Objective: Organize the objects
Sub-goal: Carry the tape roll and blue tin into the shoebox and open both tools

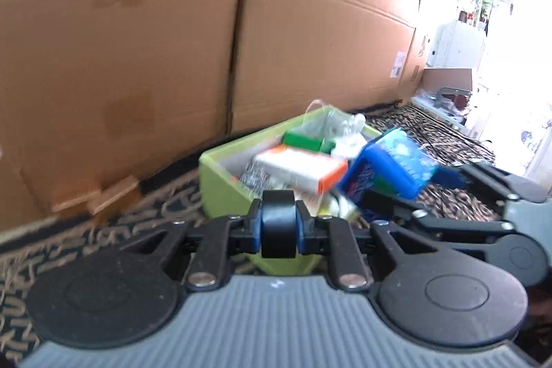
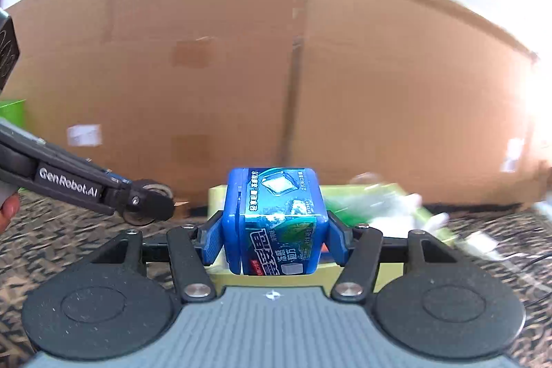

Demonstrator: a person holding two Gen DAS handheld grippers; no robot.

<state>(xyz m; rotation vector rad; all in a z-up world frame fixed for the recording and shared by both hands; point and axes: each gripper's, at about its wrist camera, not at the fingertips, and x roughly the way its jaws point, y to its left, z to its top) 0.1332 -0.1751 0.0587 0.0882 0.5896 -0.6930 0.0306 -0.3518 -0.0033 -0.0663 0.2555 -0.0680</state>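
Covering the floor, a patterned carpet (image 1: 103, 230) meets cardboard boxes (image 1: 138, 40).

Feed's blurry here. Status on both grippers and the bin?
Left gripper shut on black roll. Right gripper shut on blue box, near green bin. Bin crowded with boxes; nothing blocking.

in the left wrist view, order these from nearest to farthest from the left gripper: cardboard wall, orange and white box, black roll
1. black roll, clamped in the left gripper
2. orange and white box, just ahead in the green bin
3. cardboard wall, behind the bin
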